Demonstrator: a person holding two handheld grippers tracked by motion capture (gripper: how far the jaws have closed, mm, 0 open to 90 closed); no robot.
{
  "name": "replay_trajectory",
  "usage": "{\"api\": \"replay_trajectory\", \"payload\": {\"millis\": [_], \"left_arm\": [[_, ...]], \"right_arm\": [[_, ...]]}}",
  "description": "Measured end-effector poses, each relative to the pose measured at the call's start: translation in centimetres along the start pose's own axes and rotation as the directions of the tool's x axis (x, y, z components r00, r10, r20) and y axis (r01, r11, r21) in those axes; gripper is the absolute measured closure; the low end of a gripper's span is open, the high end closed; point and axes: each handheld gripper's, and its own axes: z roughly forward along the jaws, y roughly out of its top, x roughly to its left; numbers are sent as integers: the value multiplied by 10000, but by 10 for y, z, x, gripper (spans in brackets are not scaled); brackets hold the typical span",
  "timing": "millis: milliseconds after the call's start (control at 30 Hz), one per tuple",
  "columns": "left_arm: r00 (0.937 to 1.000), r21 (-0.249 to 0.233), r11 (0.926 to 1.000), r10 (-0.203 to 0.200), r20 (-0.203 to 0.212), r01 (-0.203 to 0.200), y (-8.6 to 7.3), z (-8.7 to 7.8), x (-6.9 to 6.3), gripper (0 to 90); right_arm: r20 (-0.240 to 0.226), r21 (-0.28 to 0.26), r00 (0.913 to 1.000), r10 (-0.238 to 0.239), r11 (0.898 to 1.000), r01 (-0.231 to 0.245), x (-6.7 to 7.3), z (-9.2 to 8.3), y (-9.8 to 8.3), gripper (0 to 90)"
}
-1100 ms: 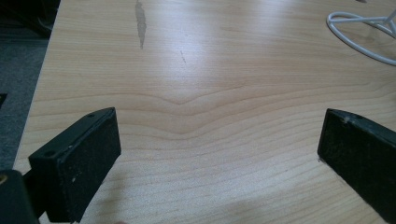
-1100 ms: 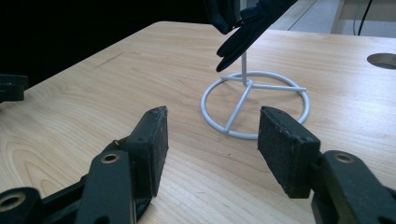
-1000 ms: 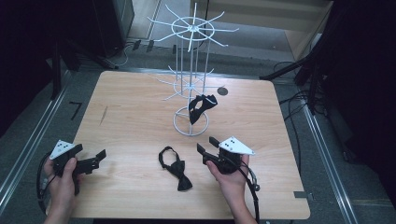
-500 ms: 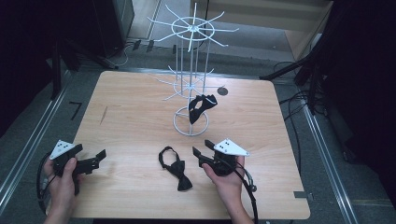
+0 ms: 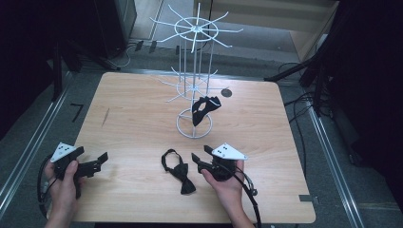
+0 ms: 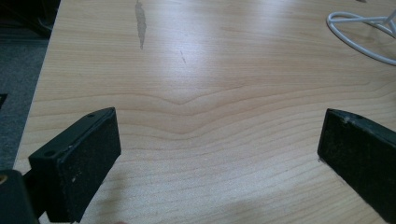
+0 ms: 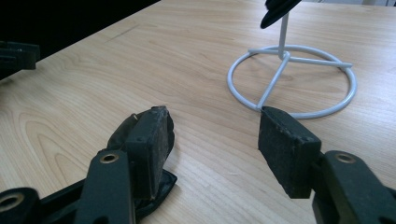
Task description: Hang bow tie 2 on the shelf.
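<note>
Bow tie (image 5: 178, 171) flat on table, just left of right gripper (image 5: 200, 157), slanting toward rack (image 5: 195, 95). Jaws apart, empty. Right hand nearer.

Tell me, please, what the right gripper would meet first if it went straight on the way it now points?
Probably the white wire stand's ring base: it lies straight ahead of the right gripper, whose open jaws hold nothing. The bow tie on the table sits behind its left jaw, likely just off that line.

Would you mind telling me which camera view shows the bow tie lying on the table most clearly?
The high view: the whole bow tie lies flat beside the right gripper. The right gripper view catches part of it behind a jaw. The left gripper view looks across bare table.
</note>
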Motion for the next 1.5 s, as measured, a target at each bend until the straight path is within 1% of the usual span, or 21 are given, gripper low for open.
{"api": "replay_trajectory", "payload": {"millis": [100,233,433,567,667,900,967,1133,1200,1267,1400,1500], "left_arm": [[10000,-10,10000,2,-6,-2,0,0,0,0],[10000,-12,10000,-3,0,3,0,0,0,0],[10000,-14,10000,2,-6,-2,0,0,0,0],[10000,-7,10000,-5,5,5,0,0,0,0],[10000,-2,10000,-5,8,5,0,0,0,0],[10000,-10,10000,-1,0,1,0,0,0,0],[10000,-13,10000,0,4,0,0,0,0,0],[10000,-8,10000,-1,15,1,0,0,0,0],[10000,-12,10000,0,27,0,0,0,0,0],[10000,-16,10000,-1,20,1,0,0,0,0],[10000,-1,10000,-19,13,19,0,0,0,0],[10000,-33,10000,-25,5,25,0,0,0,0]], "right_arm": [[-35,143,9999,-99,9998,100,2,3,-2,418],[-221,336,9997,-64,9994,72,5,7,-4,409],[-388,538,9991,-185,9983,206,8,11,-7,410],[-484,695,9988,-108,9975,142,12,14,-9,419],[-532,926,9986,-45,9957,94,15,16,-11,428],[-663,1494,9978,-59,9887,158,26,24,-16,459],[-764,1655,9970,-125,9859,250,28,26,-17,460],[-1006,1951,9949,40,9807,158,32,29,-20,455],[-1031,2183,9947,50,9757,178,33,30,-21,452],[-1107,2293,9938,47,9731,210,34,31,-22,446],[-1182,2482,9930,-68,9680,362,38,32,-25,439],[-1152,2626,9932,-159,9638,459,40,34,-27,434]]}}
